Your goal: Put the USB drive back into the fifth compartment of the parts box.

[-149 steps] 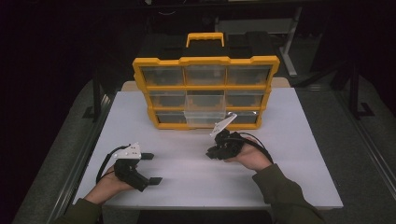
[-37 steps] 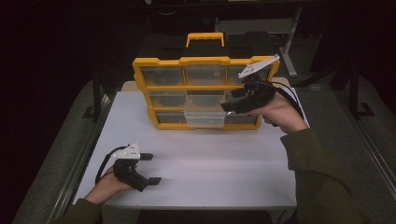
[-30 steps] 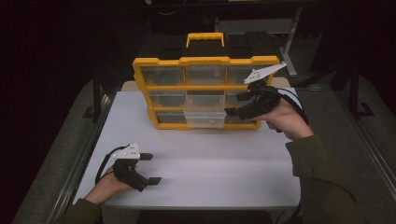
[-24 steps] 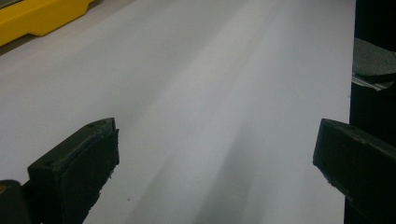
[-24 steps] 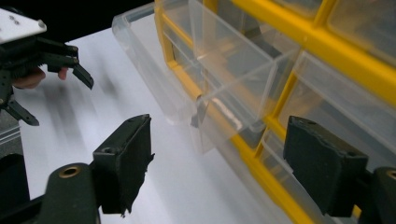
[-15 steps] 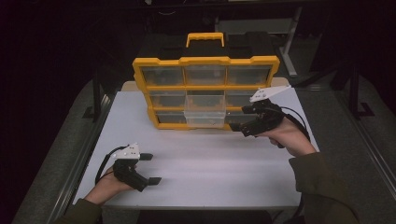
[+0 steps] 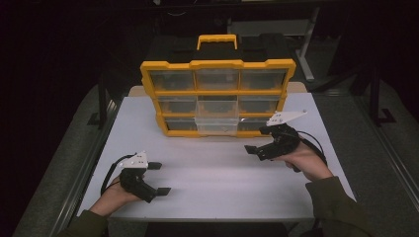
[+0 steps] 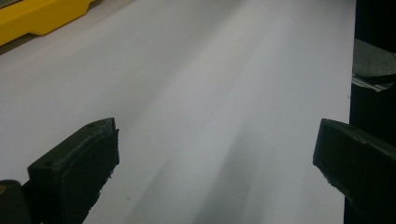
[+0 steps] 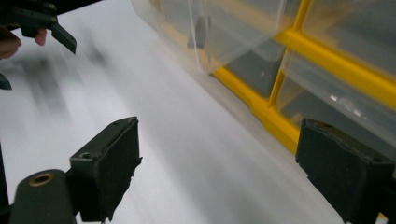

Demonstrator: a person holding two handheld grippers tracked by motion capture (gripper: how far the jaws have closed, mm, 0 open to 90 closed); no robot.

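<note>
High view overlooks the table (image 7: 207, 163); both gripper views skim it closely.

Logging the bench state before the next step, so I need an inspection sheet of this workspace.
Surface: white table top, bare in front.
Job's things: yellow drawer organizer upright at the back; its bottom middle clear drawer pulled partly out.
Clutter: nothing seen.
Grippers: left hand-held gripper open, empty, low over the table; right hand-held gripper open, empty, near the organizer's lower right corner, jaws just been opening.
Cables: black cable trails from the right one.
Surroundings: dark; metal frames beside the table.
</note>
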